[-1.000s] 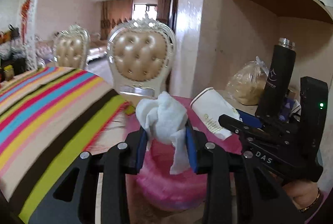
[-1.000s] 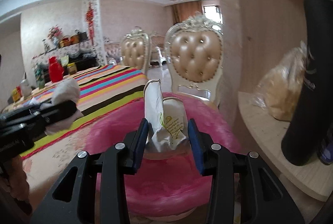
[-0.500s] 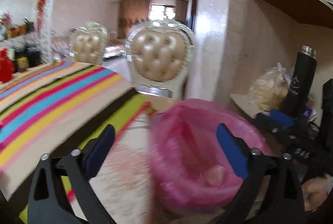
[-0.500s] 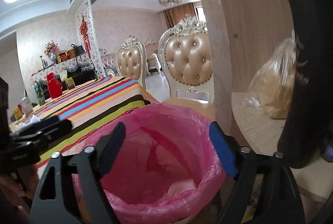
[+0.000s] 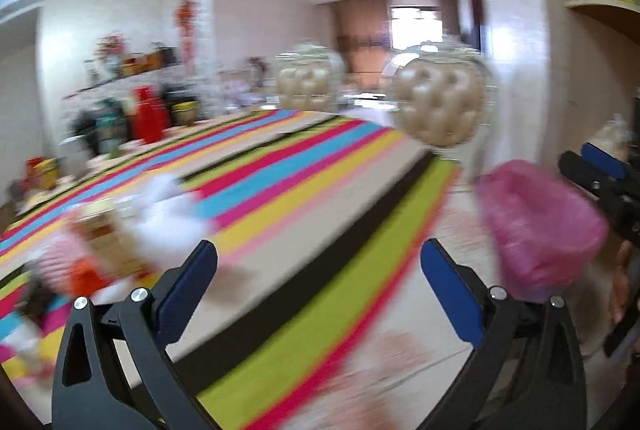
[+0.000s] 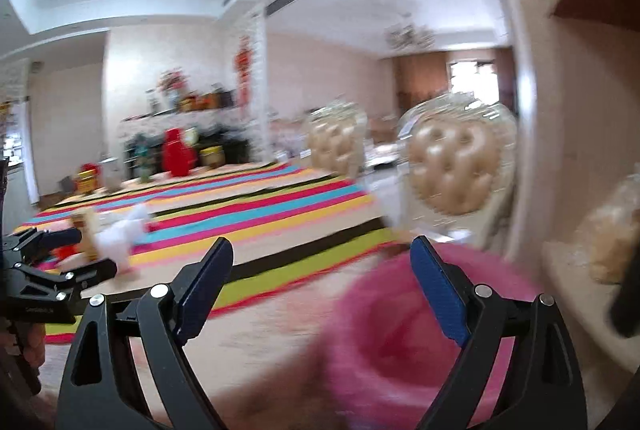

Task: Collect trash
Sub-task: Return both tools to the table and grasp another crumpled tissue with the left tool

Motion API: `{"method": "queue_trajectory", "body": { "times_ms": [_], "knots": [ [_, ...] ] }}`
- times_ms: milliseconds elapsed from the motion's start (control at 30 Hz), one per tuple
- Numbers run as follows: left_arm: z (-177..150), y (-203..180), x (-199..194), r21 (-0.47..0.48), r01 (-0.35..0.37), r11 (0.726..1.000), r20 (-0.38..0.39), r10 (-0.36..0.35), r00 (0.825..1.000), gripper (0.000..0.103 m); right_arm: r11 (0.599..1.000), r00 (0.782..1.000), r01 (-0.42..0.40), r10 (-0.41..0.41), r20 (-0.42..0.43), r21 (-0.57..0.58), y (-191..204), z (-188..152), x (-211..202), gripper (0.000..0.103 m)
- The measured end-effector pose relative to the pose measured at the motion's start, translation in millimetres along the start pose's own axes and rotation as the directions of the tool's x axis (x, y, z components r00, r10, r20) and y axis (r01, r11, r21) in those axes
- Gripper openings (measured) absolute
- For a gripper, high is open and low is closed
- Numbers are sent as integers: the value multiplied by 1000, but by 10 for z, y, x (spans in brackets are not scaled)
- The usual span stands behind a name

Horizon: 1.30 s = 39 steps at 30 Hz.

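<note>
1. The long surface (image 5: 304, 190) under its striped cloth fills most of the room in front of me. The trash left to collect sits on it at the far left: a white crumpled tissue (image 5: 168, 214) with a blurred heap of wrappers (image 5: 84, 250) just beside it.
2. The pink-lined bin (image 6: 404, 334) stands off the near corner of the surface, close under the right tongs (image 6: 320, 290). I cannot see into it clearly.
3. Both tongs have just been opening and now stand wide with nothing between the jaws; the left tongs (image 5: 320, 282) point out over the stripes toward the tissue.
4. Risk, as I judge it: everything is smeared, so a hurried reach could close on the cloth rather than the tissue, or knock the wrappers further off. Soft tissue may also slip a loose pinch.
5. Two padded chairs (image 5: 440, 106) stand beyond the far edge, a red container (image 6: 178, 152) and jars at the back, a bagged loaf (image 6: 612, 230) on the shelf at right. None of them blocks the way to the tissue.
</note>
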<state>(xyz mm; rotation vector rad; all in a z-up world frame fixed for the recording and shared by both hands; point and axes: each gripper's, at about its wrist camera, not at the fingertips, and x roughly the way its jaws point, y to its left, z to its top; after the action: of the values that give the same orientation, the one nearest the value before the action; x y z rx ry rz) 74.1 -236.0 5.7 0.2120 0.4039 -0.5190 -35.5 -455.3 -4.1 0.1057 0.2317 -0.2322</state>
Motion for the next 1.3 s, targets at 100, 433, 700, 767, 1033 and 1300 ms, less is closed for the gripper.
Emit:
{"method": "queue_trajectory", "body": {
  "times_ms": [100, 433, 700, 767, 1033, 1300],
  "knots": [
    [-122, 493, -189, -33, -118, 992, -23, 118, 993, 99, 994, 994, -102, 100, -44, -28, 483, -18, 157, 85],
    [-587, 1903, -866, -197, -407, 892, -129, 388, 912, 99, 925, 895, -375, 343, -285, -67, 2067, -113, 759, 85],
    [-948, 2497, -1050, -278, -490, 826, -237, 435, 869, 99, 871, 789, -488, 410, -457, -62, 2948, -236, 1281, 85],
    [-990, 2581, -1044, -298, -495, 816, -258, 430, 865, 99, 858, 772, -506, 402, -493, -92, 3138, -253, 1411, 85],
    [-930, 2728, -681, -335, -527, 781, -348, 418, 839, 99, 823, 704, -555, 390, -593, -118, 3502, -304, 1849, 85],
    [-931, 2999, -392, -415, -552, 723, -437, 373, 818, 98, 815, 678, -565, 368, -636, -130, 3719, -293, 2067, 85]
  ]
}}
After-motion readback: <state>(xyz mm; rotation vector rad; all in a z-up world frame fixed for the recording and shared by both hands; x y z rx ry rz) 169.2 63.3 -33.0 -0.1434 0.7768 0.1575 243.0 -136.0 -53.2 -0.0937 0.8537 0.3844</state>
